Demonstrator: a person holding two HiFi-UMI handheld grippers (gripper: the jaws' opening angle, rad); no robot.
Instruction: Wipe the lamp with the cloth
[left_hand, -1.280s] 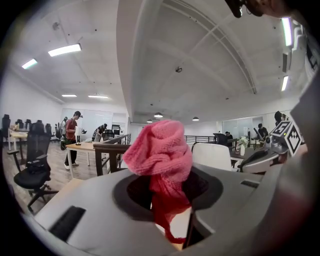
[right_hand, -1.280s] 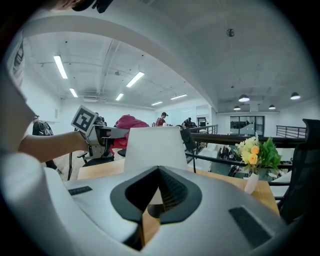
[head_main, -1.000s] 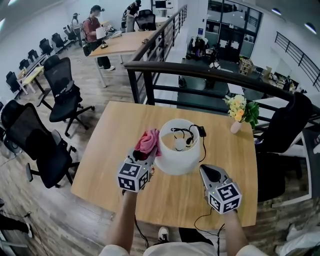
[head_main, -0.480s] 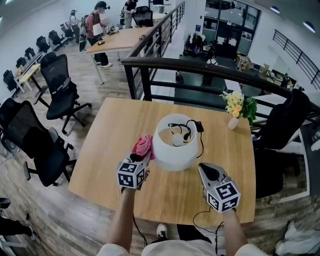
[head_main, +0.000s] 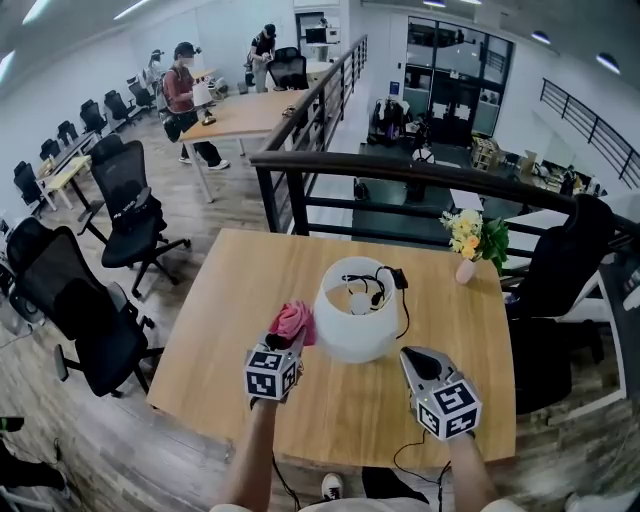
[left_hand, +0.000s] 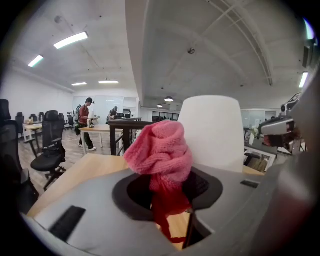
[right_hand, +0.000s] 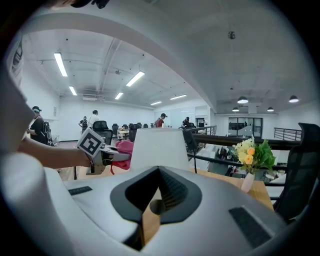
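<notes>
The lamp (head_main: 357, 322), a white drum shade with a bulb and black cord visible inside, stands mid-table. A pink knitted cloth (head_main: 293, 321) is bunched against the shade's left side, and my left gripper (head_main: 287, 342) is shut on it. In the left gripper view the cloth (left_hand: 161, 152) bulges up from between the closed jaws of the left gripper (left_hand: 168, 202), with the lamp (left_hand: 212, 132) just behind it. My right gripper (head_main: 417, 356) hovers at the lamp's front right, shut and empty. The right gripper view shows its closed jaws (right_hand: 159, 192), the lamp (right_hand: 159, 147) and the cloth (right_hand: 125, 149).
A small vase of yellow flowers (head_main: 470, 262) stands at the table's far right corner. The lamp's black cable (head_main: 398, 278) trails behind the shade. A dark railing (head_main: 400, 165) runs beyond the wooden table (head_main: 230, 290). Office chairs (head_main: 75, 310) stand to the left.
My left gripper has come down with the cloth along the lamp's left side, from rim height to lower on the shade. The right gripper has stayed put.
</notes>
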